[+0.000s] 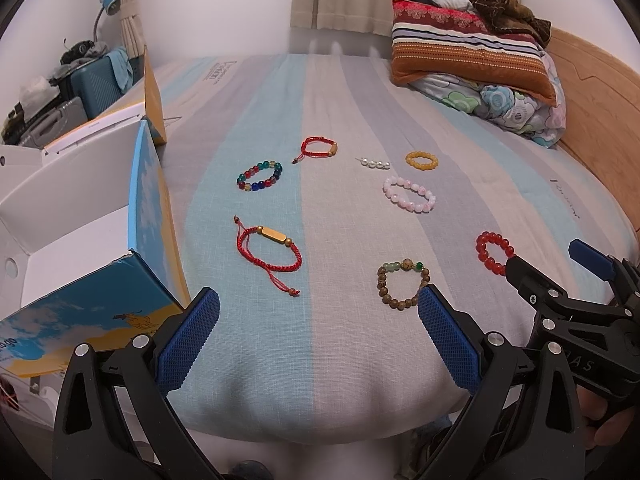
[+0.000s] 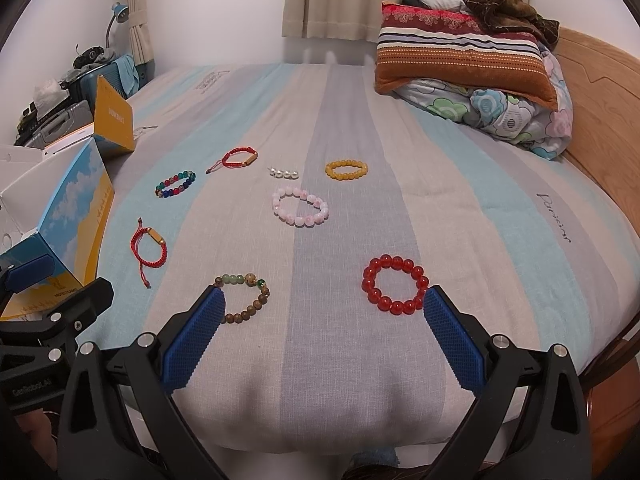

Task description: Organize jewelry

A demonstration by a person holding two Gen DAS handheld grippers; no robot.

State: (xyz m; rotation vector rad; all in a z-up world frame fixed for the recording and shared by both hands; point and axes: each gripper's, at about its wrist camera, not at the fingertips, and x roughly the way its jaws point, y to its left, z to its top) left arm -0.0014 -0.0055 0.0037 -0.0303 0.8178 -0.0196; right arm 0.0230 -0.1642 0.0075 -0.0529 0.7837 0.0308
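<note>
**Eight pieces laid out on the bed, both grippers empty**

Eight pieces of jewelry lie apart on the striped bedspread (image 2: 360, 128). The left gripper (image 1: 319, 334) is spread wide and holds nothing; the right gripper (image 2: 324, 334) is likewise wide open and empty.

The left view shows the open white interior of the blue-and-yellow box (image 1: 92, 208) at the bed's left edge; the right view shows mainly its outer face. The right view shows the red bead bracelet (image 2: 395, 284) whole, just beside the right-hand pad (in the left view the other gripper partly covers it). The wooden bead bracelet (image 2: 244, 298) lies nearest the left-hand pad.

A striped pillow (image 2: 460, 60) rests on folded floral bedding against a wooden headboard (image 2: 600, 92). Curtains (image 2: 332, 0) hang behind.
</note>
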